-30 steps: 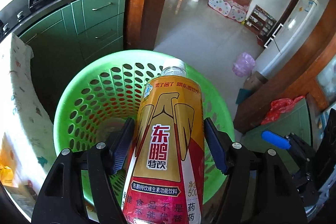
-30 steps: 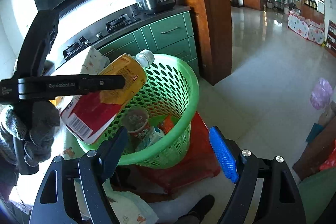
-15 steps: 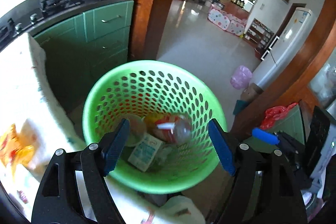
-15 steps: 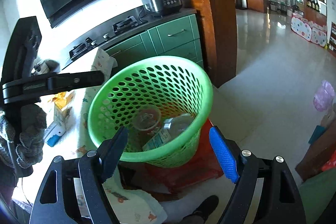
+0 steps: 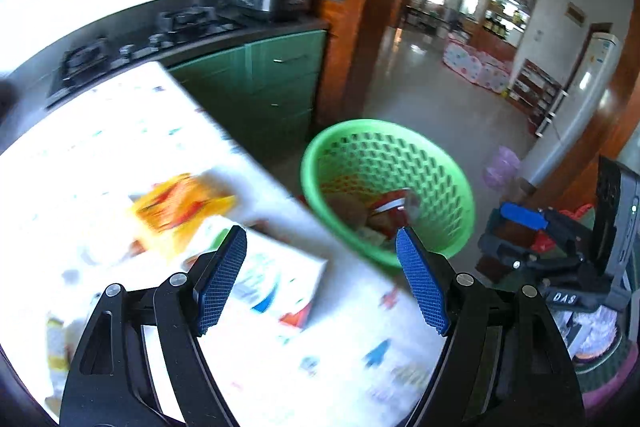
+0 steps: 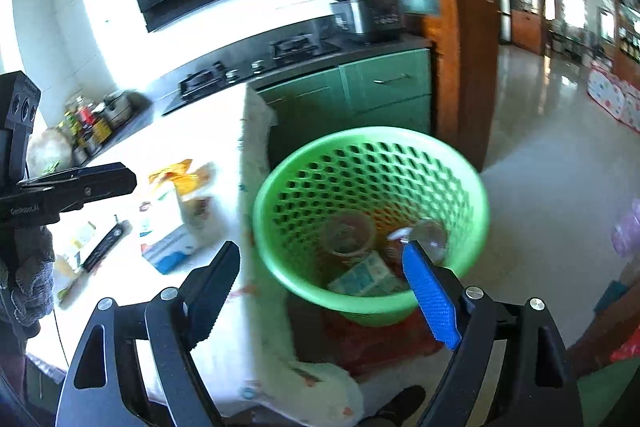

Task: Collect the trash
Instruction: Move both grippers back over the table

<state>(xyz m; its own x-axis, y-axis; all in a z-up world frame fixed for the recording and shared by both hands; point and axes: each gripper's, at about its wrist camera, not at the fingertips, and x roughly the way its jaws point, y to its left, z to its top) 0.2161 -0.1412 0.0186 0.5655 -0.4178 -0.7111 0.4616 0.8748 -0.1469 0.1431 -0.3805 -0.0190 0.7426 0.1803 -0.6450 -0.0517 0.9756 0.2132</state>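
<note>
Hovering wide apart and empty, the left gripper (image 5: 320, 279) sits over the surface (image 5: 340, 347); the right gripper (image 6: 324, 291) is opening, empty. The bottle (image 6: 424, 239) lies in the green basket (image 6: 472, 195), with a cup (image 6: 348, 235) and carton (image 6: 364, 279).

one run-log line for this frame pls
left gripper: open, empty, over table | right gripper: opening, empty | bottle: in green basket | yellow wrapper, white box: on table
</note>
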